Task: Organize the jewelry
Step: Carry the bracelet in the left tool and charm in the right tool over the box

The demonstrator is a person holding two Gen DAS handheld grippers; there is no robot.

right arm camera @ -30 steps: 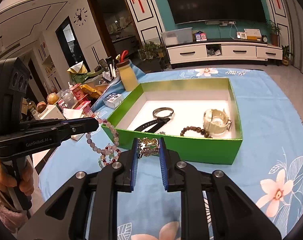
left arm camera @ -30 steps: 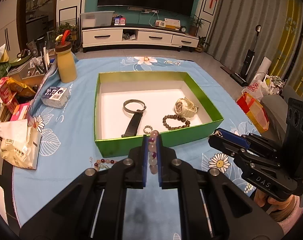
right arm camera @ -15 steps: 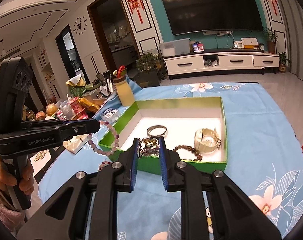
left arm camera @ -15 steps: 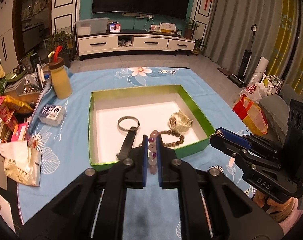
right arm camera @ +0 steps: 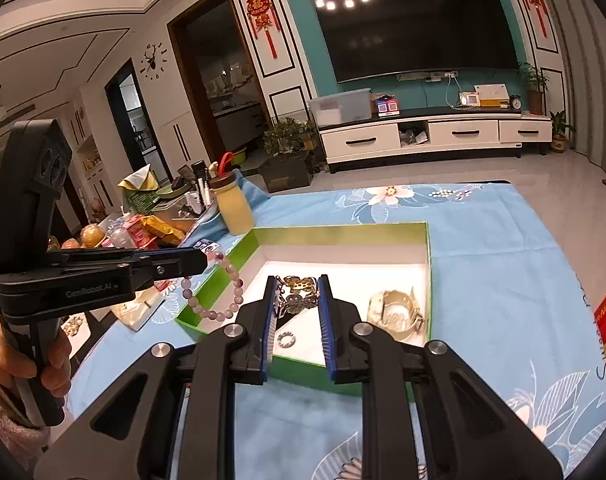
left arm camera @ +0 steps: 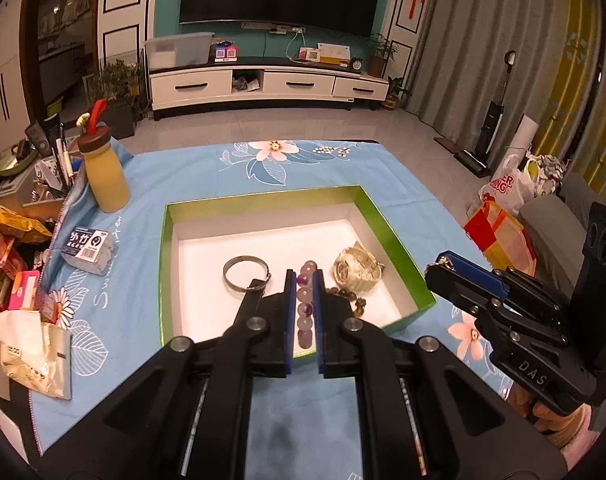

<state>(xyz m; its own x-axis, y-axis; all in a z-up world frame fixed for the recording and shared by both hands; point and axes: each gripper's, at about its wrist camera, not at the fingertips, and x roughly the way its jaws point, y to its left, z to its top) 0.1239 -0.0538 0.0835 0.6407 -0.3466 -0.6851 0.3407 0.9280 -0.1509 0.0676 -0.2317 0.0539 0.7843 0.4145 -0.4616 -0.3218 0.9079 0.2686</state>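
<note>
Above the green box [left arm camera: 387, 220], a pale bead bracelet [left arm camera: 305, 304] is clamped by the left gripper [left arm camera: 304, 280]; a metal ornament [right arm camera: 297, 294] is gripped by the right gripper [right arm camera: 295, 290].

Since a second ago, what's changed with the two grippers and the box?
Both grippers carried their loads up and forward: the left gripper with the bead bracelet, the right gripper with the metal chain piece, now over the green box. Grips and box contents are unchanged.
</note>
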